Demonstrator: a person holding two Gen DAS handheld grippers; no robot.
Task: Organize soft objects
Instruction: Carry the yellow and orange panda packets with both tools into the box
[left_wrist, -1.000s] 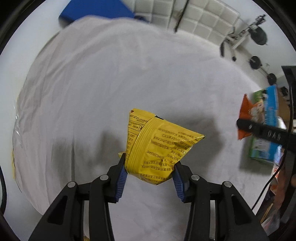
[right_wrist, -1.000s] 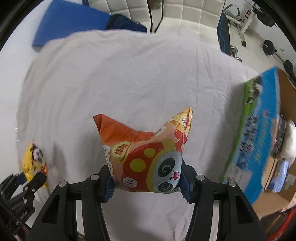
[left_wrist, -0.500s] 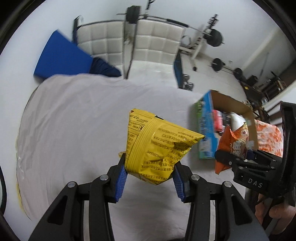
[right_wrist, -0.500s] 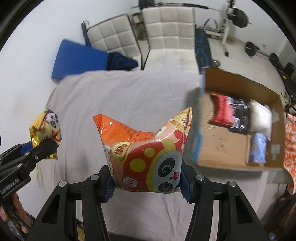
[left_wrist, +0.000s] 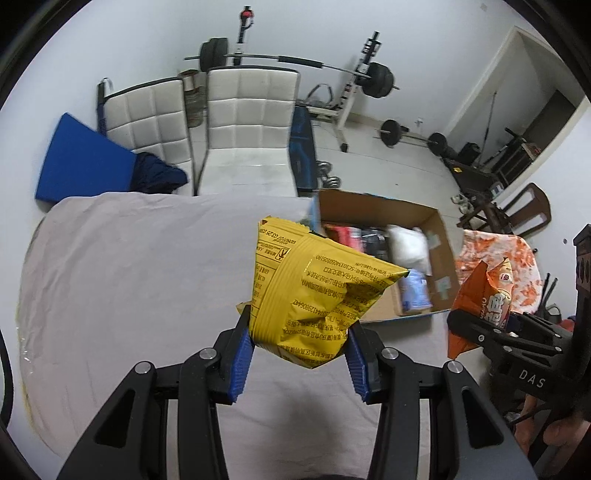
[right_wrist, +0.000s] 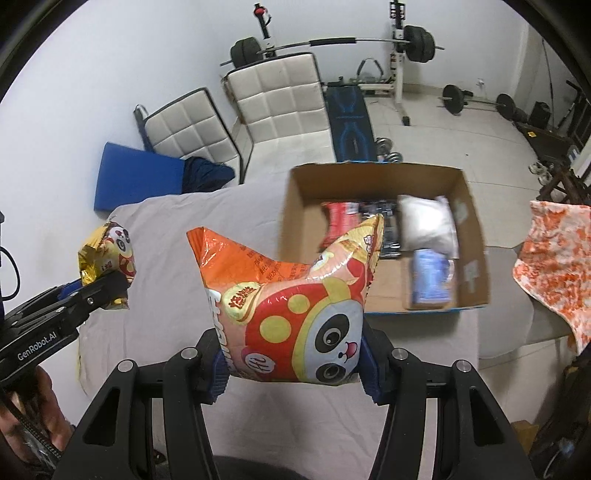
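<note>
My left gripper (left_wrist: 299, 352) is shut on a yellow snack bag (left_wrist: 314, 291) and holds it above the white cloth-covered table (left_wrist: 129, 280). My right gripper (right_wrist: 293, 363) is shut on an orange panda snack bag (right_wrist: 291, 314), also held above the table. An open cardboard box (right_wrist: 476, 229) sits at the table's far right and holds several soft packets. In the left wrist view the box (left_wrist: 436, 229) lies behind the yellow bag, and the orange bag (left_wrist: 484, 295) shows at the right. The yellow bag (right_wrist: 107, 254) shows at the left of the right wrist view.
Two white padded chairs (left_wrist: 243, 110) and a blue mat (left_wrist: 81, 158) stand behind the table. Barbells and a weight bench (right_wrist: 351, 107) fill the floor beyond. An orange patterned cloth (right_wrist: 554, 254) drapes at the right.
Both grippers have tilted up and lifted with their bags, so the views now take in the room and the open box rather than only the tabletop.
</note>
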